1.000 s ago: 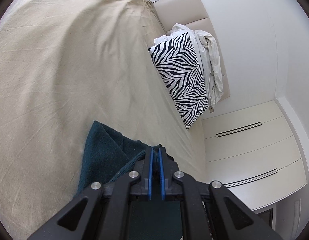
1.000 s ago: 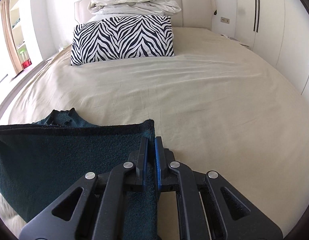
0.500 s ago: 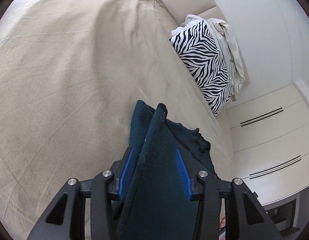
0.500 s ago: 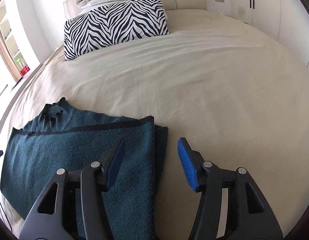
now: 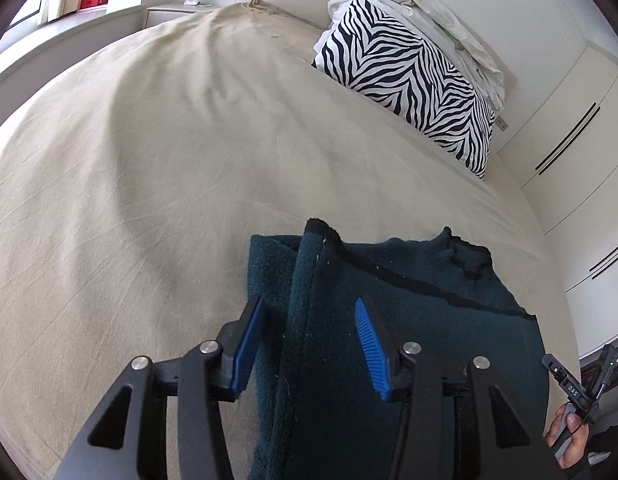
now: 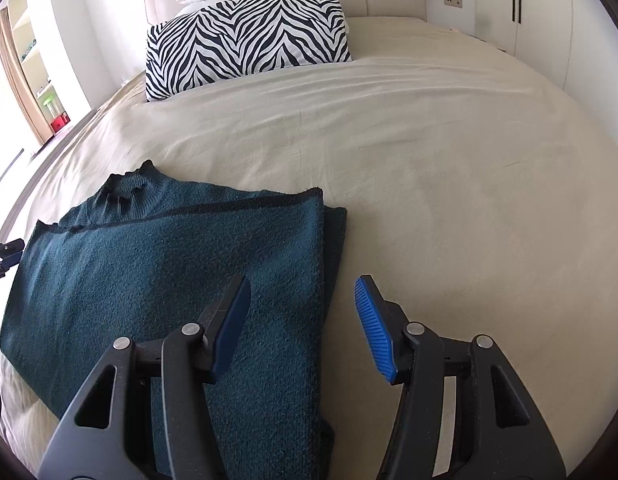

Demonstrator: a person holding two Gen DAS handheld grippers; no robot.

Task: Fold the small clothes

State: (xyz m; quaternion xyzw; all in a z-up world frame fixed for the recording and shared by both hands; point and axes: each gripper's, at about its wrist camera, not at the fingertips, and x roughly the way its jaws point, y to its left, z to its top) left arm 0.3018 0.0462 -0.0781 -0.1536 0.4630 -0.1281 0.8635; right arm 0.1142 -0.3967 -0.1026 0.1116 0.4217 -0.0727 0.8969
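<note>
We have just released the sweater [image 6: 157, 280]: both tools, left [image 5: 309, 344] and right [image 6: 305, 328], now gape wide, first fold laid on the bed [image 6: 429, 160].

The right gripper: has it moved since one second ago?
Yes. The right gripper opened, releasing the dark teal knitted sweater, and tilted down: the zebra-striped pillow sits higher.

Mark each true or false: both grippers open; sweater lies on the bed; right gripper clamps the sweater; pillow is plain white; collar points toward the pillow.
1. Both the left gripper and the right gripper are open. True.
2. The sweater lies on the bed. True.
3. The right gripper clamps the sweater. False: its jaws stand apart over the sweater's edge.
4. The pillow is plain white. False: it is zebra striped.
5. The sweater's collar points toward the pillow. True.
</note>
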